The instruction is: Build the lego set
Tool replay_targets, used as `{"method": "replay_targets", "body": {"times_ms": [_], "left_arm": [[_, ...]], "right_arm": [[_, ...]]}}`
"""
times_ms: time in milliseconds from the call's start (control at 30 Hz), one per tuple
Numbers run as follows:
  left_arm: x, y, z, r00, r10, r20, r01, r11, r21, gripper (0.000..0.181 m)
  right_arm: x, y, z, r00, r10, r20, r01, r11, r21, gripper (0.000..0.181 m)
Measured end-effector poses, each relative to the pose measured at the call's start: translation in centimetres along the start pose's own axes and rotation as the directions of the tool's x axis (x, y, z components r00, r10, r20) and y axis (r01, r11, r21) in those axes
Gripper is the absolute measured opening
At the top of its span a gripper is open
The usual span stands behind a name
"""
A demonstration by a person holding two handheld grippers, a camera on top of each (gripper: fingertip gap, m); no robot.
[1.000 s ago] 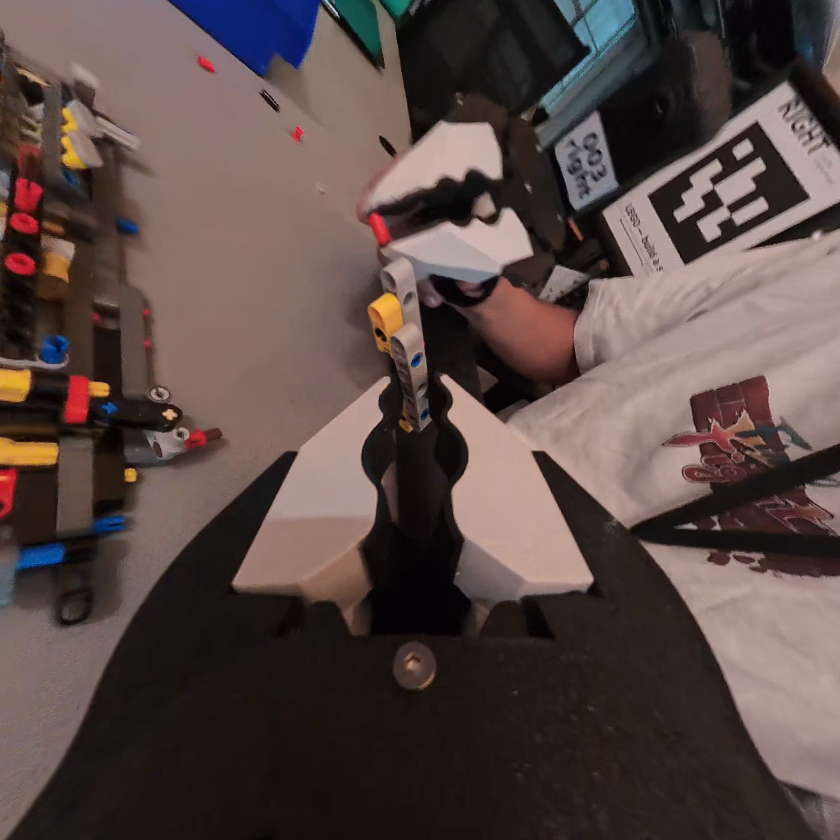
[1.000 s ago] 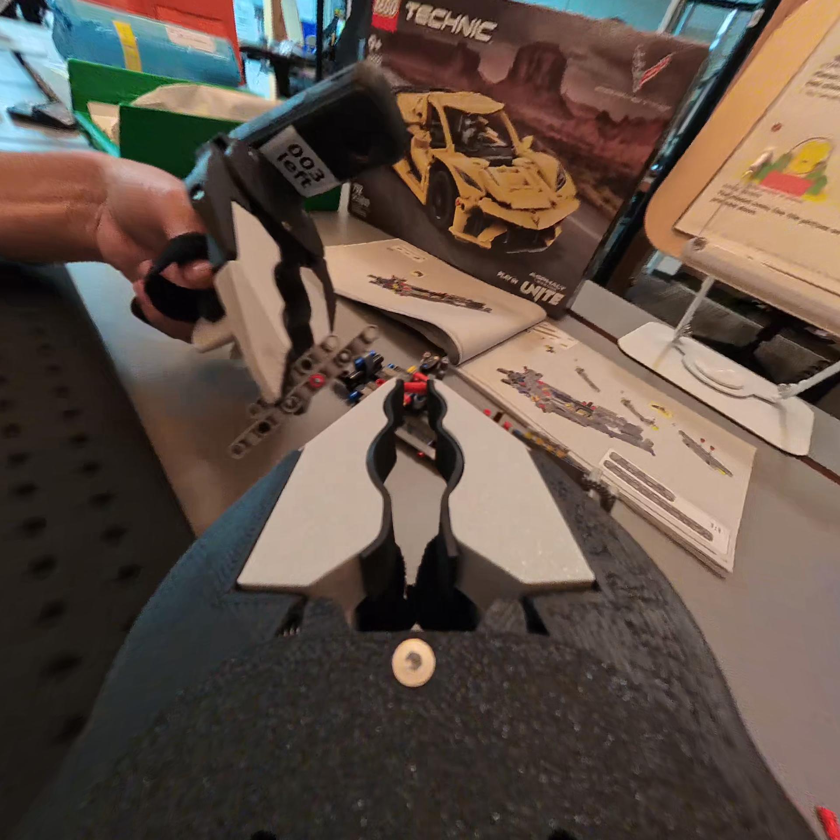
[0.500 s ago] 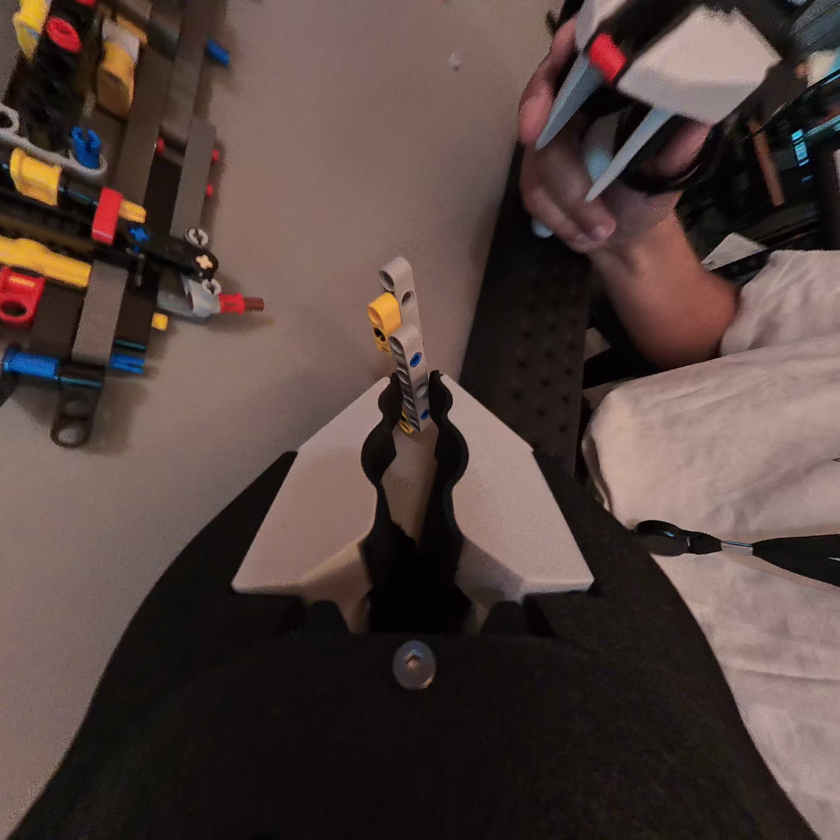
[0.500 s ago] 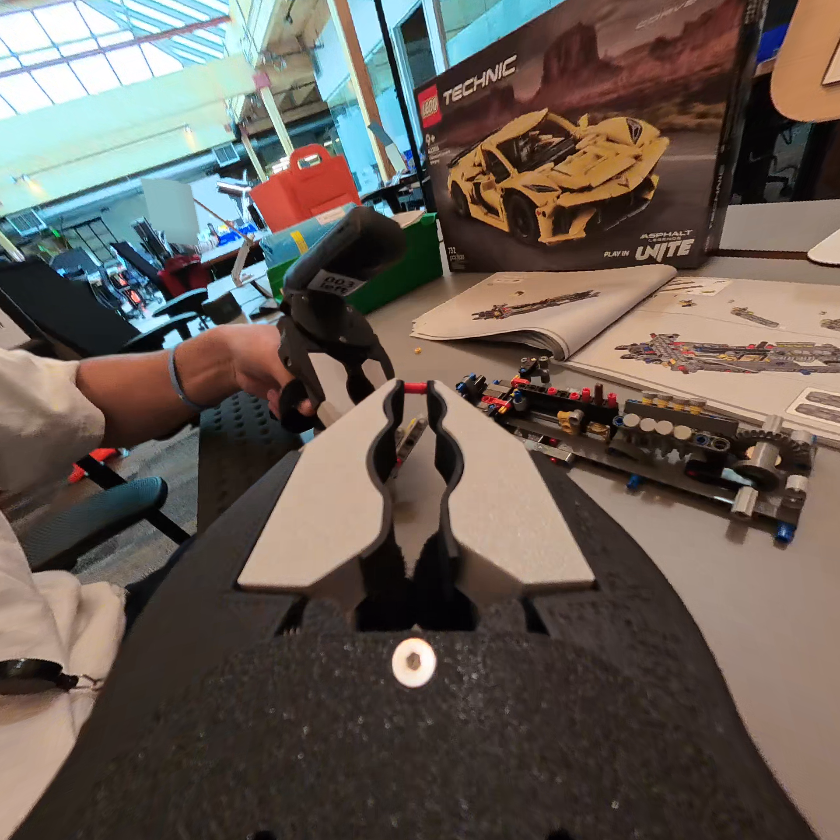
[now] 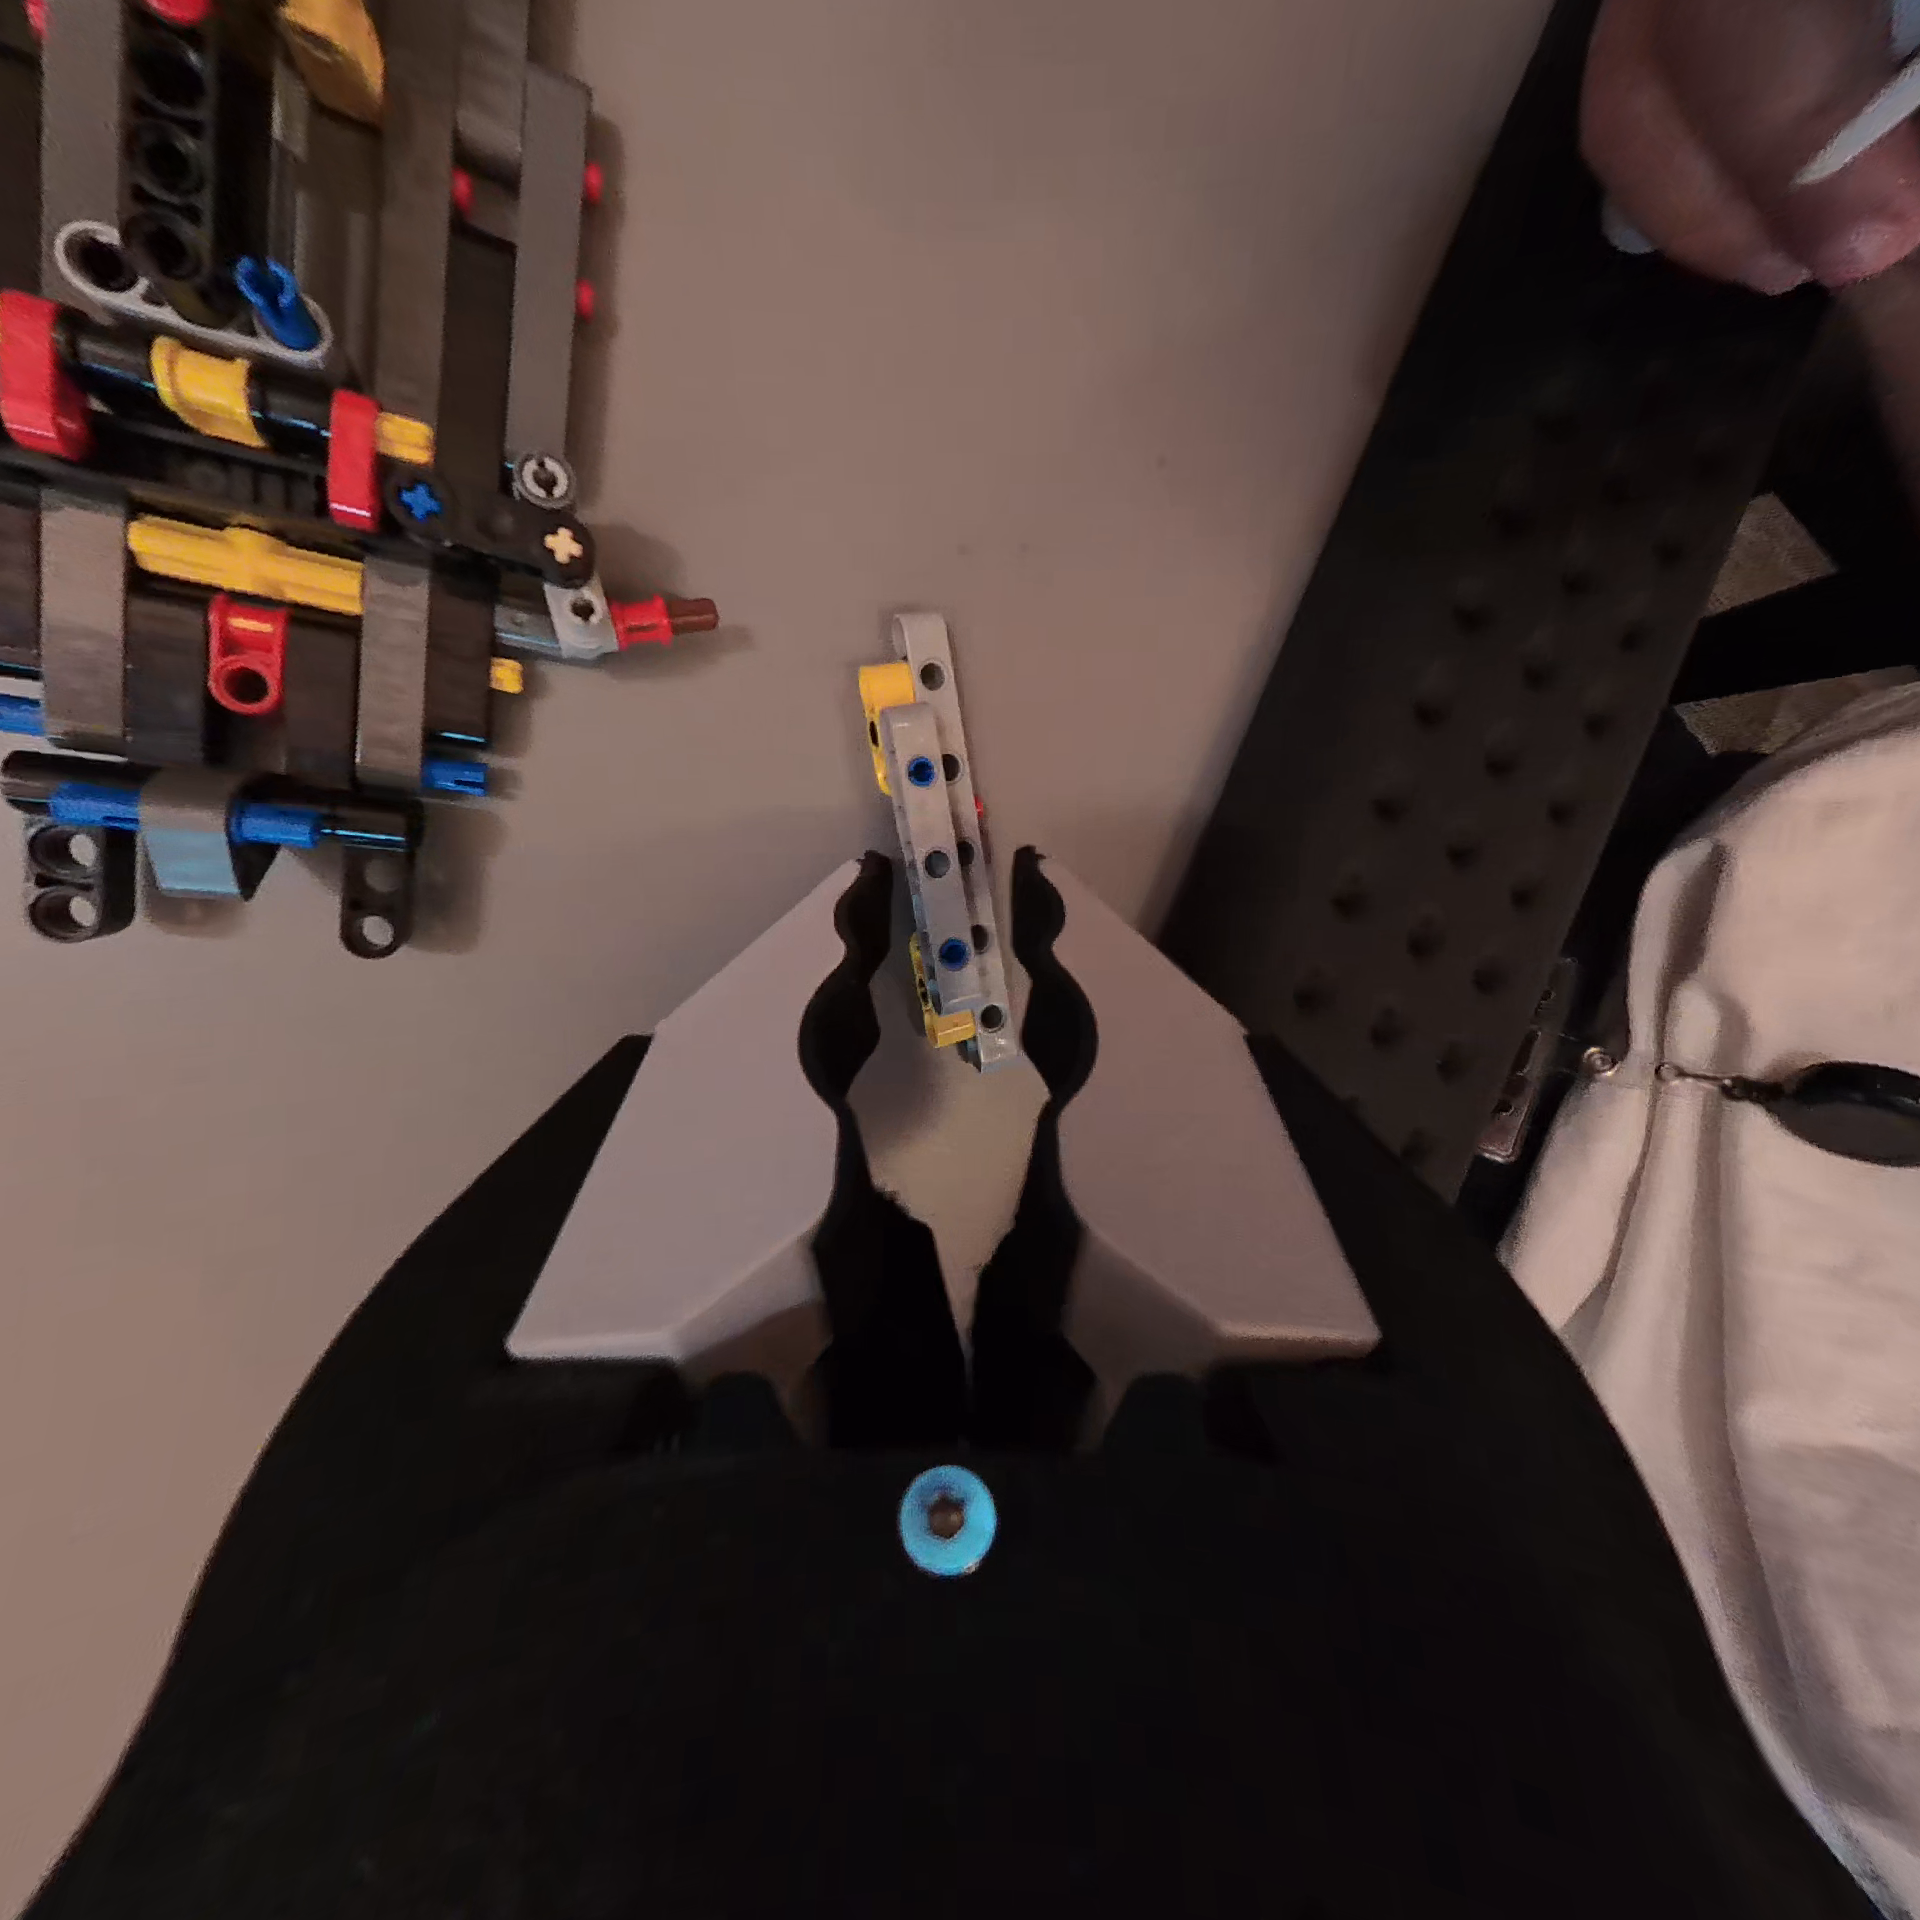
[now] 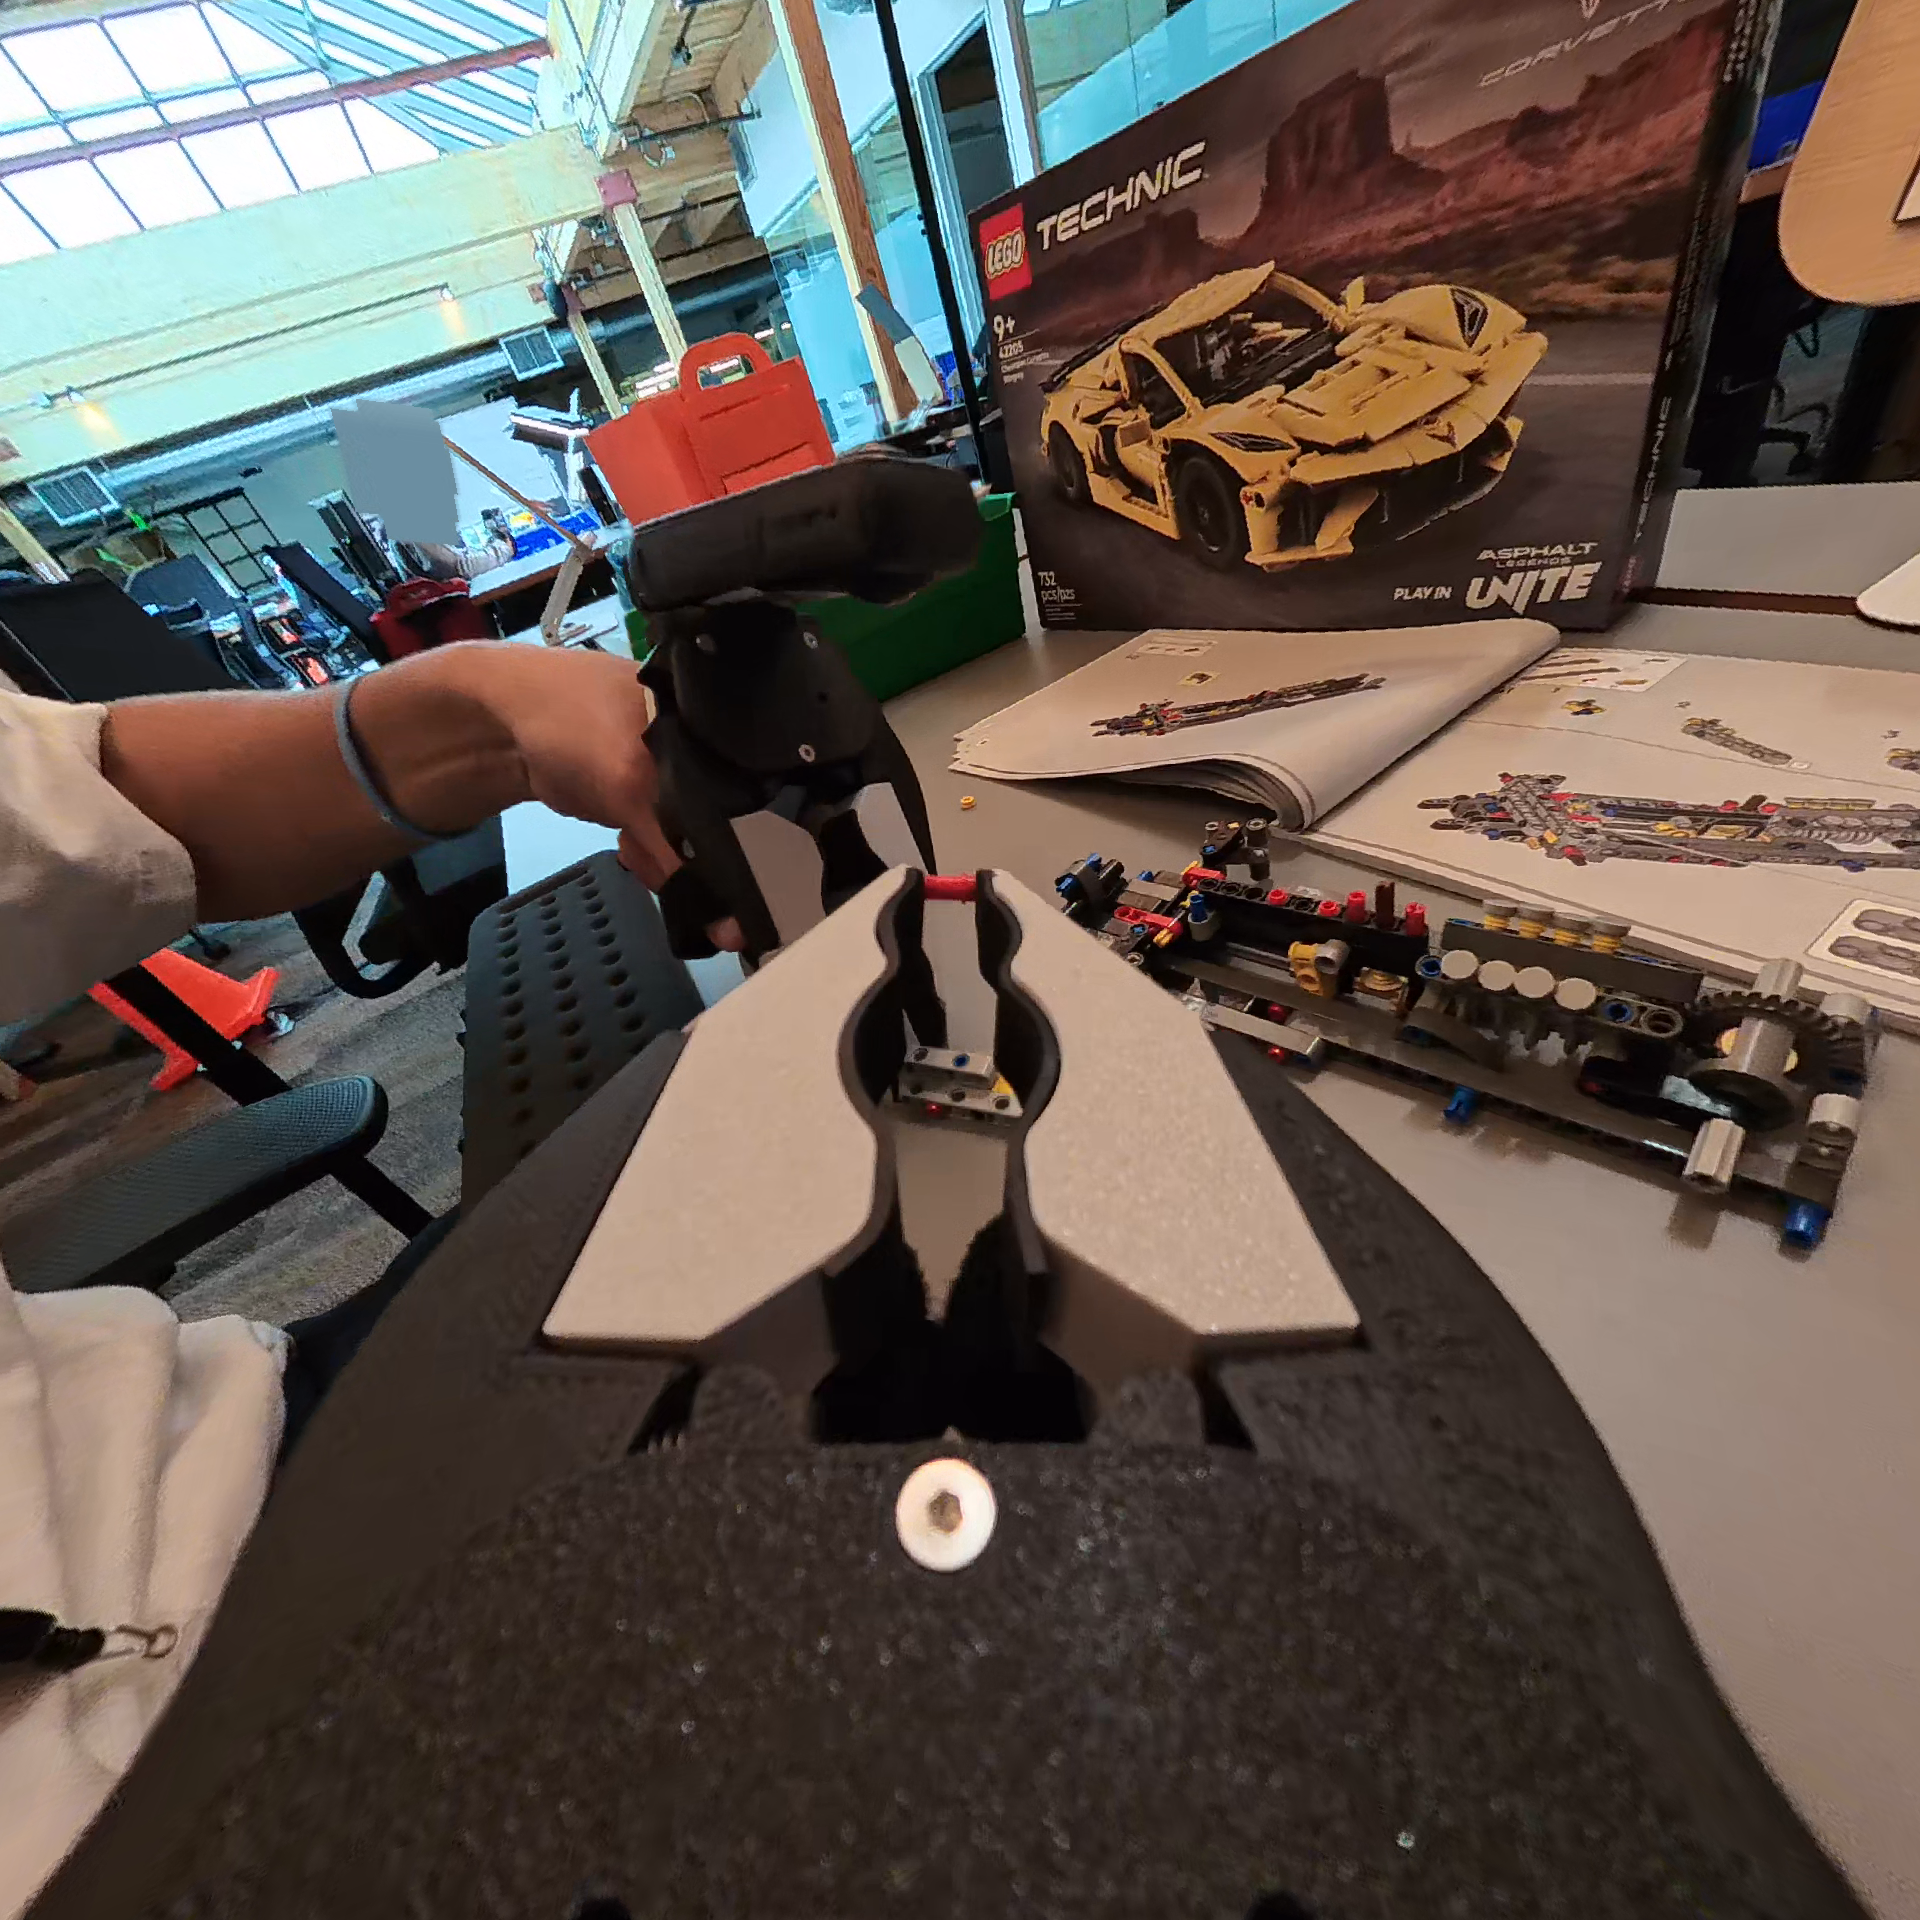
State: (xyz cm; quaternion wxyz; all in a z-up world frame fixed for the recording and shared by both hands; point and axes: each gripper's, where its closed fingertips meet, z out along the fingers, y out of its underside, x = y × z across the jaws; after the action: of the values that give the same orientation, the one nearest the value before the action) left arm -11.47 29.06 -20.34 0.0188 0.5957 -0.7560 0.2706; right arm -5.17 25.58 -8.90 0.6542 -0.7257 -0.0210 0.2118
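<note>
Between the left claw's (image 5: 943, 883) fingers lies the gray beam piece (image 5: 940, 831): two gray beams side by side with two blue pins showing and two yellow connectors, one at each end. The jaws stand narrowly apart, with a gap on each side of the piece, so it is not gripped; whether it rests on the worktop (image 5: 935, 312) or touches a finger I cannot tell. This claw points straight down at the worktop, held by one hand (image 6: 540, 748) coming in from the left with a blue band on its wrist.

At the right claw's (image 6: 948, 885) tips one red pin (image 6: 948, 886) spans crosswise, pinched between the two fingers. This claw is held low and nearly level, aimed across the worktop toward the left claw, whose fingers come down just beyond the pin. The hand (image 5: 1756, 135) holding it shows only partly in the left wrist view's upper corner.

Well apart from the beam piece lies one long chassis (image 6: 1455, 997), a dark frame studded with red, blue and yellow parts, with one black gear (image 6: 1766, 1039) at its near end. Behind it one manual (image 6: 1351, 727) lies open, and one box (image 6: 1330, 343) picturing a yellow car stands upright at the back. One black chair (image 5: 1475, 727) stands at the worktop's edge.
</note>
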Motion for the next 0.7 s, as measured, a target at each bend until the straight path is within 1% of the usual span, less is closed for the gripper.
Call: {"method": "replay_targets", "body": {"times_ms": [67, 133, 167, 200, 233, 300, 333, 367, 433, 500, 533, 567, 633, 700], "left_arm": [[-0.1, -0.1, -0.4, 1.000, 0.005, 0.012, -0.005, 1.000, 0.005, 0.028], [-0.2, -0.8, -1.5, 0.999, 0.019, 0.033, -0.020, 0.999, 0.030, 0.029], [-0.1, -1.5, -2.2, 0.999, 0.021, 0.039, -0.023, 0.998, 0.064, 0.029], [0.5, -2.7, -3.1, 1.000, 0.018, 0.014, -0.020, 0.993, 0.117, 0.029], [1.7, -4.1, -4.0, 0.999, 0.012, -0.049, -0.003, 0.981, 0.192, 0.029], [4.3, -7.4, -6.1, 0.975, -0.009, -0.222, 0.090, 0.931, 0.354, 0.025], [5.3, -8.5, -6.9, 0.954, -0.018, -0.299, 0.144, 0.902, 0.406, 0.022], [5.9, -9.3, -7.4, 0.931, -0.026, -0.363, 0.192, 0.883, 0.429, 0.022], [7.2, -10.1, -7.9, 0.872, -0.018, -0.489, 0.264, 0.860, 0.437, 0.022], [8.1, -10.5, -8.1, 0.803, -0.023, -0.595, 0.334, 0.845, 0.418, 0.021], [8.4, -10.8, -8.3, 0.769, -0.023, -0.638, 0.368, 0.832, 0.414, 0.018], [8.7, -10.9, -8.4, 0.741, -0.023, -0.671, 0.395, 0.823, 0.408, 0.016], [9.0, -11.0, -8.7, 0.706, -0.010, -0.708, 0.416, 0.815, 0.404, 0.011], [9.3, -10.6, -8.4, 0.711, 0.001, -0.703, 0.393, 0.829, 0.398, 0.007]], "right_arm": [[0.1, -0.2, -0.1, 1.000, 0.010, -0.003, -0.010, 1.000, 0.011, 0.008], [0.4, -0.3, -0.2, 0.999, -0.006, -0.033, 0.007, 1.000, 0.018, 0.008], [0.6, -0.5, -0.3, 0.997, -0.039, -0.064, 0.041, 0.999, 0.026, 0.008], [0.6, -0.9, -0.5, 0.990, -0.093, -0.104, 0.097, 0.994, 0.042, 0.008], [0.6, -1.4, -0.7, 0.977, -0.158, -0.147, 0.168, 0.984, 0.058, 0.008], [0.1, -2.5, -1.3, 0.931, -0.282, -0.230, 0.308, 0.948, 0.085, 0.008], [-0.5, -3.1, -1.6, 0.907, -0.339, -0.249, 0.374, 0.921, 0.109, 0.008], [-1.1, -3.4, -1.8, 0.881, -0.388, -0.272, 0.431, 0.894, 0.122, 0.008], [-1.4, -3.6, -1.9, 0.821, -0.465, -0.331, 0.521, 0.848, 0.101, 0.008], [-1.9, -3.5, -1.7, 0.776, -0.527, -0.348, 0.585, 0.807, 0.082, 0.008], [-2.1, -3.4, -1.5, 0.759, -0.549, -0.350, 0.606, 0.792, 0.070, 0.008], [-2.3, -3.3, -1.4, 0.743, -0.568, -0.355, 0.624, 0.779, 0.059, 0.008], [-2.4, -3.1, -1.2, 0.722, -0.593, -0.356, 0.647, 0.761, 0.044, 0.008], [-2.5, -2.9, -1.1, 0.715, -0.602, -0.355, 0.654, 0.756, 0.035, 0.008]]}}
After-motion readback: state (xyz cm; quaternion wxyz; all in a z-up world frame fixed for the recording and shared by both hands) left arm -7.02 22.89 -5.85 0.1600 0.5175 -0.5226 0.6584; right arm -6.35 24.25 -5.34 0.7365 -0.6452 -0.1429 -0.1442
